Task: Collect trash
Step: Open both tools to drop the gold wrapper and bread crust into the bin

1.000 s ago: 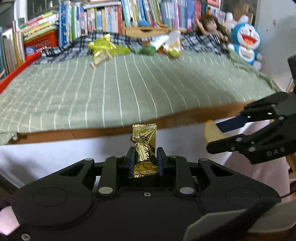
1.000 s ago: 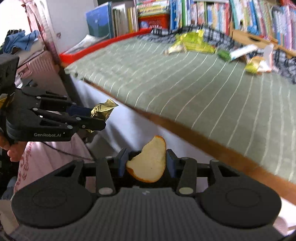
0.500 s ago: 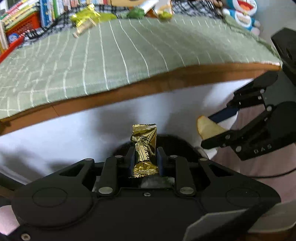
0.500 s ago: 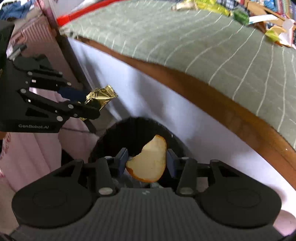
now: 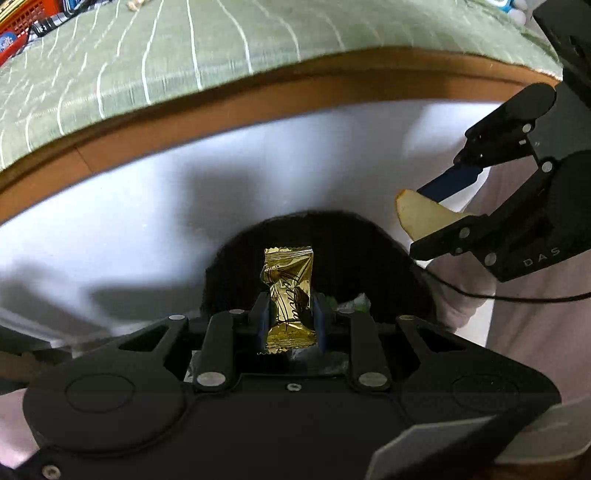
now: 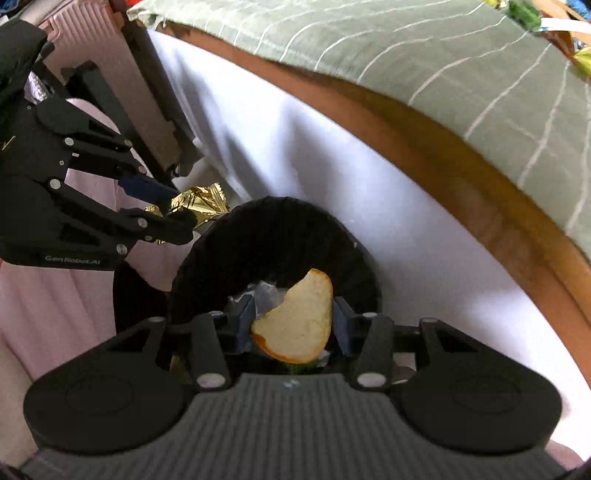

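Observation:
My left gripper [image 5: 290, 314] is shut on a gold candy wrapper [image 5: 289, 291], which stands upright between the pads. It hangs just over the black round trash bin [image 5: 399, 254] below the table edge. My right gripper [image 6: 294, 318] is shut on a pale fruit peel with an orange rim [image 6: 298, 317], above the same black bin [image 6: 354, 254]. The bin holds crumpled clear and green trash [image 6: 264, 291]. In the right wrist view the left gripper [image 6: 173, 210] and its gold wrapper [image 6: 201, 201] sit at the bin's left rim. In the left wrist view the right gripper [image 5: 439, 210] and its peel [image 5: 421, 218] sit to the bin's right.
The table with its green striped cloth [image 5: 184, 48] and brown wooden edge [image 5: 258, 99] overhangs a white panel [image 5: 129, 221] behind the bin. More wrappers [image 6: 524, 11] lie on the cloth far back. A person's pink clothing [image 6: 48, 306] is at the left.
Both grippers have sunk and tipped downward, from facing the tabletop to hanging over the black bin. The wrapper and the peel stay gripped.

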